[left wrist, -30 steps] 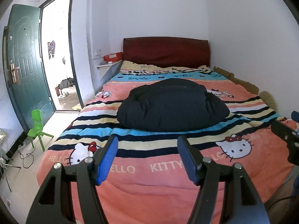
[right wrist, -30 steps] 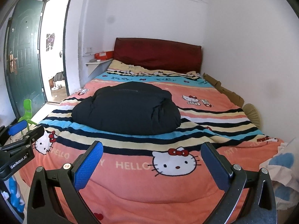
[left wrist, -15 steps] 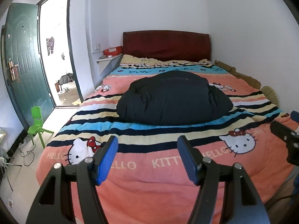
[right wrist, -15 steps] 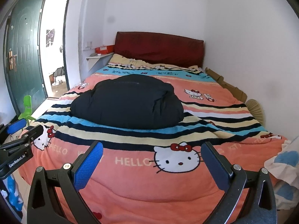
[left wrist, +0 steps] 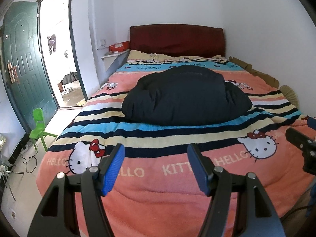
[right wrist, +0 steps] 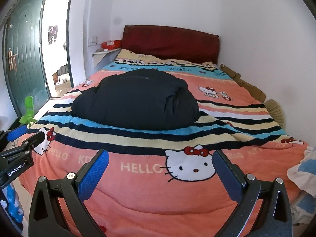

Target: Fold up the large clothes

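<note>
**Dark jacket on the bed, both tools spread**

The bed (left wrist: pixel 138 187) fills the room, covered by a pink blanket with stripes and cartoon cats. On the middle of the bed lies a big dark blue padded jacket (left wrist: pixel 185 96), bunched in a rounded heap. A red headboard (left wrist: pixel 176 39) stands behind the jacket. Left of the bed is a green door (left wrist: pixel 23 63), and near it a small green chair (left wrist: pixel 38 128). Over the foot of the bed, well apart from the jacket, the left tool (left wrist: pixel 156 167) and the right tool (right wrist: pixel 161 174) are both spread and pinch nothing.
</note>
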`<state>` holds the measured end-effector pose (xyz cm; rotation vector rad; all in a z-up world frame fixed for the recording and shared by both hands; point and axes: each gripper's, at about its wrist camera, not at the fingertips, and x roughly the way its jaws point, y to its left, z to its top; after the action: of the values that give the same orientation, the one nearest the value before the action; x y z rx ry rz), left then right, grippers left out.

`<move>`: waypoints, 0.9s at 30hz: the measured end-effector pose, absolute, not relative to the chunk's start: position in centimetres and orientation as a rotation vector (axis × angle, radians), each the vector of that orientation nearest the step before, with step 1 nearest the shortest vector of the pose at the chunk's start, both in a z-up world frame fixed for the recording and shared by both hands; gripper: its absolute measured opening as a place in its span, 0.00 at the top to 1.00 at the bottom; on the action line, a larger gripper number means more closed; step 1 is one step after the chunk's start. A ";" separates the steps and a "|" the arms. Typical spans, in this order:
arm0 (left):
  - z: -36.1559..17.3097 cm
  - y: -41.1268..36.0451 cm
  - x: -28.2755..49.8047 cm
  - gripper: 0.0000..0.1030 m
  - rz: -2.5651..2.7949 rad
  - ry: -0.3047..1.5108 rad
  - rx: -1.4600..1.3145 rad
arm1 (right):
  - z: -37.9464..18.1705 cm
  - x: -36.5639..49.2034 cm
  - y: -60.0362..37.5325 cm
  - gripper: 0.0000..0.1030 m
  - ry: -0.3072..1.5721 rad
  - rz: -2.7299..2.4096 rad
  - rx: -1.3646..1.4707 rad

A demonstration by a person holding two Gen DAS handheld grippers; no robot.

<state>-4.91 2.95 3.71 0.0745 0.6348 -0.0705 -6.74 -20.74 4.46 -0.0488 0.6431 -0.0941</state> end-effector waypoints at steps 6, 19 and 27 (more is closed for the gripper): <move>2.9 3.1 -4.1 0.38 -0.065 0.660 0.074 | 3.5 -5.8 -21.4 0.01 0.668 -0.100 -0.034; 1.4 3.1 -3.1 0.38 -0.075 0.701 0.077 | 1.8 -4.2 -21.1 0.01 0.710 -0.091 -0.037; 1.1 2.6 -3.0 0.38 -0.094 0.709 0.088 | 1.0 -3.8 -21.2 0.01 0.732 -0.095 -0.039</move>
<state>-3.02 2.62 1.11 0.0877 0.7087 -0.0944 -3.78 -21.23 1.05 -0.0388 0.7318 -0.0953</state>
